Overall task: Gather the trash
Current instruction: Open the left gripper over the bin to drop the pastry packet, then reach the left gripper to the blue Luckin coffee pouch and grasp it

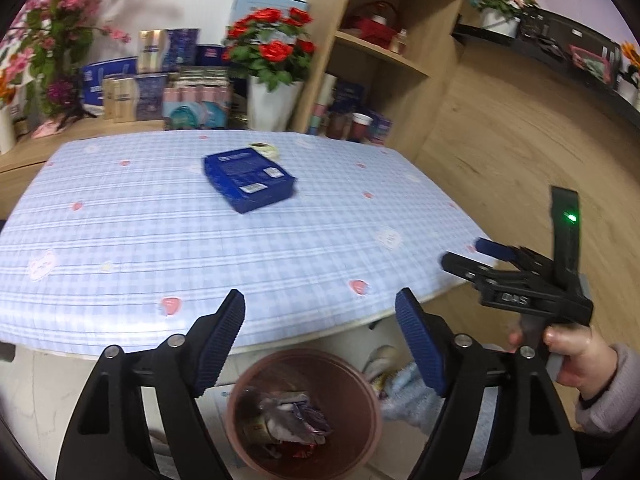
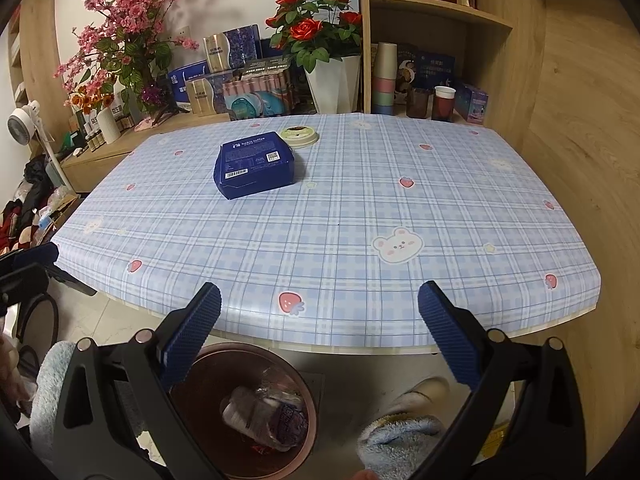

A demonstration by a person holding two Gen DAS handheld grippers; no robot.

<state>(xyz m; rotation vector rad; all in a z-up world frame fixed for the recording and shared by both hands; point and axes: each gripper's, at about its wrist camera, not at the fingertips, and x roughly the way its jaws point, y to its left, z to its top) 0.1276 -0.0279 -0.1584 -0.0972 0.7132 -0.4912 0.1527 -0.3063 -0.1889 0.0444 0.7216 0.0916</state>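
Note:
A dark blue coffee box (image 1: 250,180) (image 2: 256,164) lies flat on the checked blue tablecloth, with a pale round cup lid (image 1: 266,150) (image 2: 298,135) just behind it. On the floor below the table's near edge stands a brown bin (image 1: 360,384) (image 2: 200,384) holding crumpled wrappers (image 1: 284,416) (image 2: 264,412). My left gripper (image 1: 320,308) hangs open above the bin with nothing between its fingers. My right gripper (image 2: 320,300) is open and empty too, over the table edge and the bin. In the left wrist view the right gripper (image 1: 466,253) shows at the right, held by a hand.
The table (image 1: 160,240) (image 2: 360,220) has a rounded near edge. Behind it stand flower vases, boxes and a wooden shelf (image 2: 440,40) with cups. A person's fuzzy blue slippers (image 2: 400,436) (image 1: 404,396) rest beside the bin. A fan and clutter sit at the far left (image 2: 24,124).

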